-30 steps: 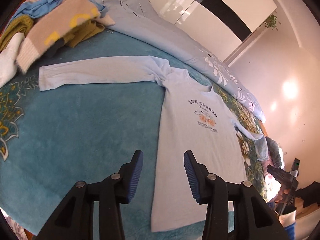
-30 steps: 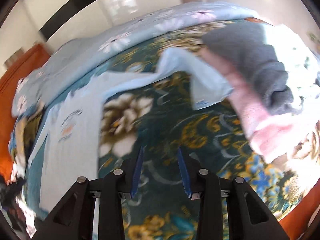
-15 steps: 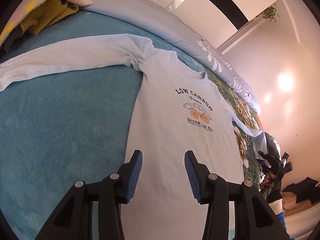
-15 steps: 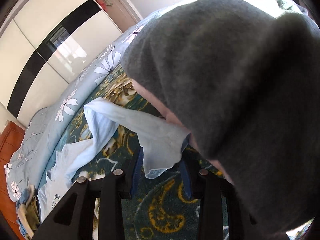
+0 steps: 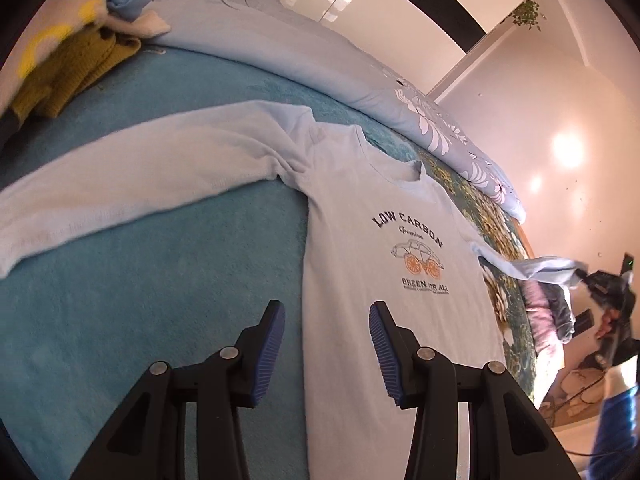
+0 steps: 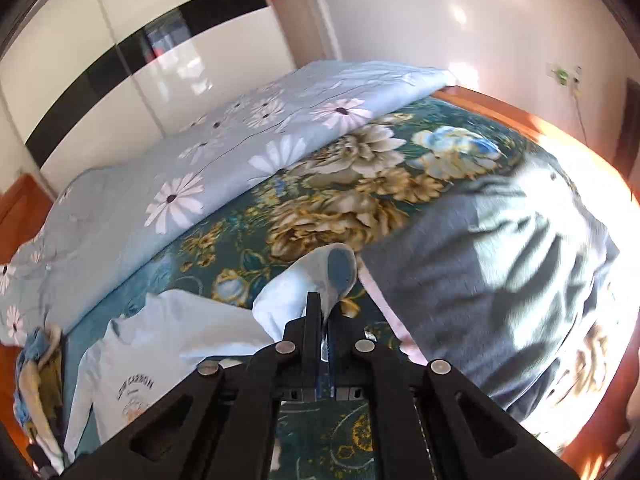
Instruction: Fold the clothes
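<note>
My left gripper (image 5: pixel 326 344) hovers with fingers spread, empty, above the hem of the pale blue long-sleeved shirt with a "LOW CARBON" print (image 5: pixel 384 280), which lies flat on the teal floral bedspread (image 5: pixel 140 300). My right gripper (image 6: pixel 325 312) has its fingers pressed together, pinching the shirt's cuff (image 6: pixel 320 276) beside a grey folded garment (image 6: pixel 500 280).

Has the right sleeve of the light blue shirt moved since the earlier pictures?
Yes. The right gripper has shut on the sleeve and lifted its end off the bedspread, away from the grey garment it lay against.
</note>
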`<state>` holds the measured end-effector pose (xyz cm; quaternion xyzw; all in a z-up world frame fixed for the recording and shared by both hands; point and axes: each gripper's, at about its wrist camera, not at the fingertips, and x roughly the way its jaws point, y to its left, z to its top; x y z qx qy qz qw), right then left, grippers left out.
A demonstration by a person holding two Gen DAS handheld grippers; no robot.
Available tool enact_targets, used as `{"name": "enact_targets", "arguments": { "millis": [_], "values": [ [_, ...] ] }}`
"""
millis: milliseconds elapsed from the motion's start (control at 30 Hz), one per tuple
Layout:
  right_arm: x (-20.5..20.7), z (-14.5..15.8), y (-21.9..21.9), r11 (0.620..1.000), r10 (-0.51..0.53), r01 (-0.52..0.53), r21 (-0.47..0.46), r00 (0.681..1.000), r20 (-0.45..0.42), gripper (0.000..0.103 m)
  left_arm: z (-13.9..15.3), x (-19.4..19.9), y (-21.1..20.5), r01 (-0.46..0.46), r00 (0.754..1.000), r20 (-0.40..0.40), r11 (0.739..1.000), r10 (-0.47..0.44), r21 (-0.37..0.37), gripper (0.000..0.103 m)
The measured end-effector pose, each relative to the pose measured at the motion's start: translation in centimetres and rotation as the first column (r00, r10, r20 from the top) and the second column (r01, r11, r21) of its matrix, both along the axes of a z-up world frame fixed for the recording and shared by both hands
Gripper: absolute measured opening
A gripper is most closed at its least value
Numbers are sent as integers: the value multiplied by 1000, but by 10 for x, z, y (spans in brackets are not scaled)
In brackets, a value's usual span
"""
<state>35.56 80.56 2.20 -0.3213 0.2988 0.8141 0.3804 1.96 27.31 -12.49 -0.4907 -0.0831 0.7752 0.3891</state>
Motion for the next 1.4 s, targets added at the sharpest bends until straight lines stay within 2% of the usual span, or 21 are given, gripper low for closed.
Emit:
{"name": "enact_targets", "arguments": {
  "millis": [100, 133, 200, 233, 333, 433, 500, 600, 633, 700, 767, 833, 933, 1133, 1233, 1400],
  "values": [
    [-29, 56, -8, 997, 79, -79, -4, 992, 95, 2, 4, -18, 3, 10, 1000, -23, 1000, -10, -3, 48],
    [-40, 69, -14, 996, 82, -87, 25, 982, 169, 2, 4, -22, 3, 9, 999, -33, 1000, -9, -3, 49],
    [-63, 86, -34, 985, 40, -95, 146, 940, 338, 2, 2, -27, 3, 10, 999, -43, 1000, -10, 8, 49],
    [-72, 91, -43, 979, 43, -113, 173, 931, 364, 2, 1, -29, 2, 16, 999, -40, 1000, -15, 19, 49],
    [-88, 100, -60, 978, 104, -163, 133, 924, 368, 2, -4, -31, -3, 27, 1000, -15, 999, -26, 32, 49],
    [-119, 94, -76, 974, 173, -220, 57, 880, 441, 2, -5, -30, -13, 21, 1000, -9, 998, -21, 59, 50],
    [-133, 89, -92, 966, 234, -260, -1, 868, 439, 2, -4, -31, -21, 2, 1000, -3, 997, -2, 77, 51],
    [-173, 76, -116, 943, 323, -322, -83, 831, 452, 2, -3, -33, -34, -29, 1000, 2, 995, 29, 97, 53],
    [-188, 74, -124, 935, 350, -340, -105, 825, 444, 2, -3, -34, -39, -38, 999, 5, 994, 38, 104, 54],
    [-221, 74, -143, 910, 414, -384, -155, 832, 370, 2, -3, -36, -48, -59, 998, 11, 991, 58, 116, 54],
    [-255, 71, -167, 894, 449, -417, -165, 830, 332, 2, -2, -39, -56, -78, 997, 13, 989, 77, 125, 54],
    [-292, 58, -191, 884, 467, -440, -158, 810, 355, 3, -2, -41, -63, -94, 996, 14, 987, 93, 132, 55],
    [-343, 24, -228, 850, 526, -485, -204, 777, 346, 3, 0, -44, -70, -106, 994, 15, 983, 105, 148, 56],
    [-415, -78, -290, 787, 615, -519, -333, 700, 364, 3, -3, -50, -79, -130, 991, 29, 979, 127, 156, 57],
    [-436, -115, -312, 769, 636, -520, -372, 683, 359, 3, -4, -52, -82, -137, 990, 37, 978, 133, 157, 58],
    [-456, -153, -333, 777, 627, -502, -380, 676, 387, 3, -9, -54, -82, -140, 990, 44, 980, 135, 142, 58]
  ]
}}
